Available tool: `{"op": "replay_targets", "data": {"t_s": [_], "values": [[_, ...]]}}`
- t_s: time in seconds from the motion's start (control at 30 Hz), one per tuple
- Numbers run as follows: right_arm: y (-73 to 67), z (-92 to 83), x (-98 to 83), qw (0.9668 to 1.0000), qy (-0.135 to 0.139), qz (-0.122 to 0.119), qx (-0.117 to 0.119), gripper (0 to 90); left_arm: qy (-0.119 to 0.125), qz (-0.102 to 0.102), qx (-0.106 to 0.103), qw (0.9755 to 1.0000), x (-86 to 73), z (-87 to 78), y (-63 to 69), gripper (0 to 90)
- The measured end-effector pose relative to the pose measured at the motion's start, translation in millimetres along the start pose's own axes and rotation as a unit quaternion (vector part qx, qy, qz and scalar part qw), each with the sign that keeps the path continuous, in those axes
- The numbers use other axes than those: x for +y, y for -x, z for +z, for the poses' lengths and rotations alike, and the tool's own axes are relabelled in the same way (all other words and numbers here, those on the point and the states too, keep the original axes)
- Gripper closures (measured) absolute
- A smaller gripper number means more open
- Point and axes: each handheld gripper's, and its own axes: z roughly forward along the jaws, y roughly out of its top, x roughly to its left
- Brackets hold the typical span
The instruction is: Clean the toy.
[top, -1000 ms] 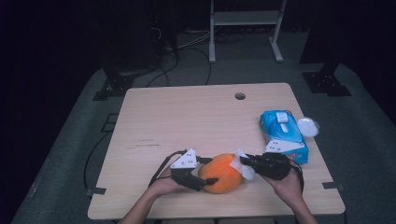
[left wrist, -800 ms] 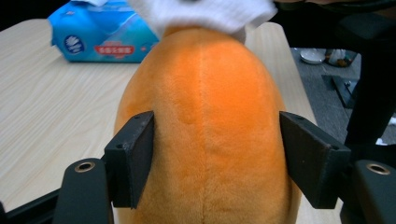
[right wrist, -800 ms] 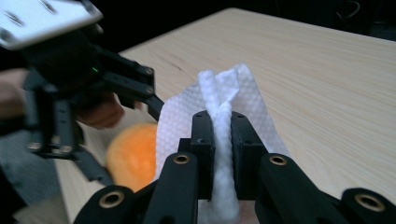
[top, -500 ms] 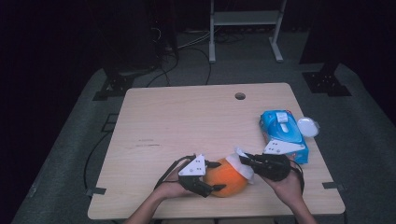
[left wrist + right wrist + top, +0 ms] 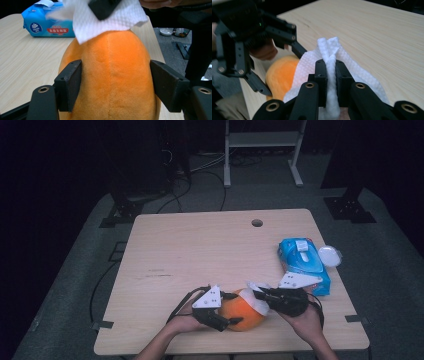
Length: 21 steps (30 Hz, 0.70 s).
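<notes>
An orange plush toy [image 5: 247, 314] lies near the table's front edge. My left gripper [image 5: 239, 309] grips it from the left, one black pad [image 5: 71, 85] on each flank of the plush toy [image 5: 112, 75]. Its jaws have just been opening a little with the toy still between them. My right gripper [image 5: 255, 294] comes in from the right, shut on a white wipe [image 5: 261, 304]. The wipe [image 5: 110, 22] rests on the toy's top. In the right gripper view my right gripper [image 5: 331, 67] pinches the bunched wipe [image 5: 329, 47] above the plush toy [image 5: 280, 72].
A blue pack of wipes [image 5: 302, 262] lies at the table's right edge, with a white round lid [image 5: 330, 255] beside it. The wooden table [image 5: 200, 250] has a cable hole [image 5: 257, 223] near its far edge. A metal stand and cables are on the floor beyond.
The left gripper has turned and shifted slightly right against the plush toy. The right gripper with the wipe stays on the toy's top.
</notes>
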Motion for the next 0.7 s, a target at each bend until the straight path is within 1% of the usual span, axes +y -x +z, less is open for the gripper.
{"op": "replay_targets", "data": {"t_s": [0.03, 0.07, 0.13, 0.2, 0.23, 0.27, 0.3, 0.33, 0.37, 0.4, 0.43, 0.5, 0.57, 0.6, 0.67, 0.7], "values": [[0.6, 1.7, -0.7, 1.0, -0.008, 0.0, -0.004, 81.4, 0.002, -0.004, -0.001, 1.0, -0.8, -0.8, -0.9, 28.0], [3.4, 2.2, -2.1, 0.9999, -0.014, 0.005, -0.007, 81.3, 0.007, -0.011, -0.002, 0.9999, -1.5, -1.3, -1.5, 27.9], [10.3, 0.1, -5.1, 0.9992, -0.023, 0.01, -0.03, 81.3, 0.008, -0.014, -0.001, 0.9999, -1.7, -1.7, -2.9, 27.9], [14.3, -4.1, -6.0, 0.9991, -0.017, 0.025, -0.031, 81.2, 0.007, -0.013, -0.001, 0.9999, -0.7, -0.6, -2.4, 27.8], [13.0, -5.8, -5.0, 0.9992, -0.015, 0.023, -0.03, 81.2, 0.007, -0.013, -0.001, 0.9999, -0.2, 0.1, -1.9, 27.7], [10.1, -6.3, -3.2, 0.9995, -0.007, 0.02, -0.022, 81.2, 0.005, -0.012, 0.001, 0.9999, 0.1, 0.5, -1.7, 27.3], [6.1, -6.4, -1.1, 0.9999, -0.002, 0.014, -0.004, 81.2, 0.007, -0.013, 0.002, 0.9999, 0.1, 0.7, -1.7, 27.3], [1.1, -5.0, 1.1, 0.9999, 0.001, 0.004, 0.012, 81.1, 0.009, -0.015, 0.001, 0.9998, -0.3, 0.9, -1.8, 27.2], [-4.2, -2.5, 3.1, 0.9997, -0.001, -0.011, 0.02, 80.7, 0.01, -0.016, 0.001, 0.9998, -0.9, 0.7, -2.1, 27.2], [-8.8, 0.2, 4.4, 0.9995, -0.007, -0.023, 0.018, 80.3, 0.011, -0.017, 0.001, 0.9998, -1.6, 0.1, -2.6, 27.1], [-11.5, 2.2, 4.9, 0.9994, -0.014, -0.03, 0.013, 80.3, 0.011, -0.019, 0.001, 0.9998, -2.2, -0.8, -3.1, 27.1], [-7.8, 3.3, 3.3, 0.9995, -0.02, -0.023, 0.005, 80.4, 0.017, -0.025, 0.001, 0.9995, -2.6, -2.2, -3.8, 27.0], [-0.2, 2.4, -0.6, 0.9991, -0.029, -0.024, -0.022, 80.2, 0.025, -0.032, -0.001, 0.9992, -1.5, -3.6, -5.3, 26.8], [3.6, 1.5, -2.8, 0.9988, -0.034, -0.018, -0.03, 80.2, 0.03, -0.035, -0.004, 0.9989, -1.0, -3.9, -6.2, 26.1], [9.7, -0.5, -5.5, 0.9991, -0.037, -0.003, -0.023, 80.2, 0.035, -0.041, -0.004, 0.9985, -0.6, -2.8, -6.5, 24.4], [10.2, -0.7, -5.7, 0.999, -0.038, -0.003, -0.024, 80.2, 0.034, -0.039, -0.003, 0.9987, -0.1, -1.8, -6.2, 24.4]]}}
